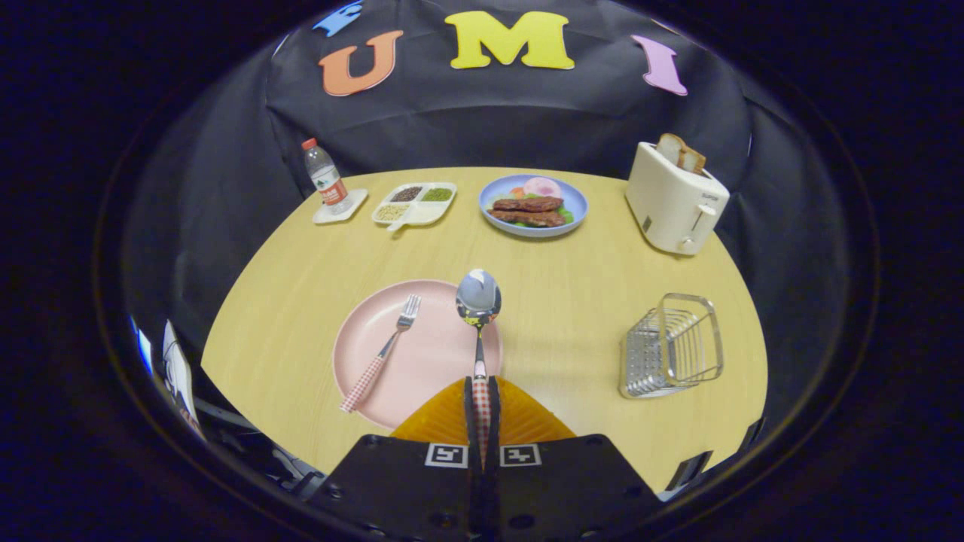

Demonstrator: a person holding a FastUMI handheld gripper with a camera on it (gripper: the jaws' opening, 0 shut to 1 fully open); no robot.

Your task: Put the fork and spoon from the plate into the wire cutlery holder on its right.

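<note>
Spoon [478,301] stands out ahead of the gripper [481,410], its checked handle clamped between the two fingers, its bowl raised above the right rim of the pink plate [422,369]. The fork [380,354] lies on the plate's left half, tines pointing toward the desk's [301,301] far edge. The wire cutlery holder [670,346] sits by the desk's right edge, well apart from the plate. A toaster [674,197] occupies the far right corner.
</note>
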